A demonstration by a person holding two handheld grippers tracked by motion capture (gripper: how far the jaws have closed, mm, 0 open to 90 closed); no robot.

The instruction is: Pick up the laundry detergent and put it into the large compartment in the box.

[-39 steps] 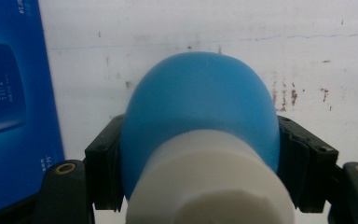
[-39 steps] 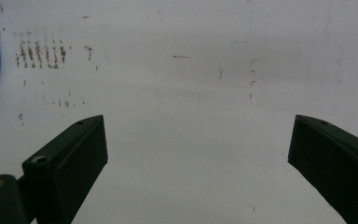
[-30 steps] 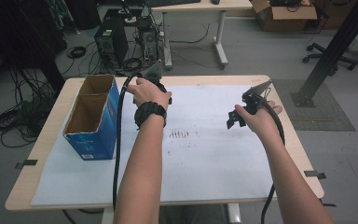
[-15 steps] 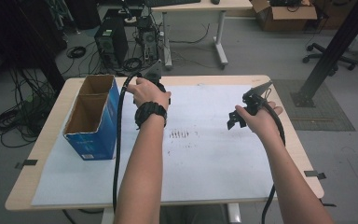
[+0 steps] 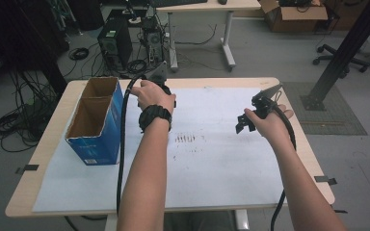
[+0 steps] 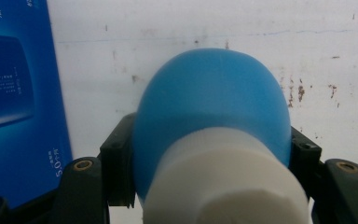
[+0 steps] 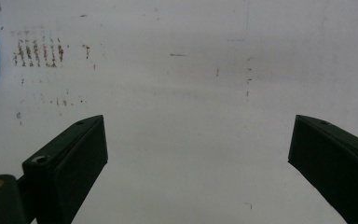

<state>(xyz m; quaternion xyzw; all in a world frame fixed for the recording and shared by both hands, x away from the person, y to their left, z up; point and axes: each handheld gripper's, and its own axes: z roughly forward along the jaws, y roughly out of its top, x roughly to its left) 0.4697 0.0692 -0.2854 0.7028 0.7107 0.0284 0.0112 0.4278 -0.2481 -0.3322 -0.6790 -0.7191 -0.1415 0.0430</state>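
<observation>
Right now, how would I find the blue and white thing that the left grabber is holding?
Start at the tall blue cardboard box on the white-covered table. Just right of it, the left gripper clamps a round blue bulb with a white neck. It is the one smooth, rounded thing there.

This is a lab or tech workroom. A paper-covered worktop (image 5: 212,159) stands on a grey floor (image 5: 279,48), with a computer tower (image 5: 112,44) and loose cables (image 5: 9,120) behind it, plus a second desk (image 5: 207,6), a cardboard box (image 5: 296,8) and an office chair (image 5: 351,48).
</observation>
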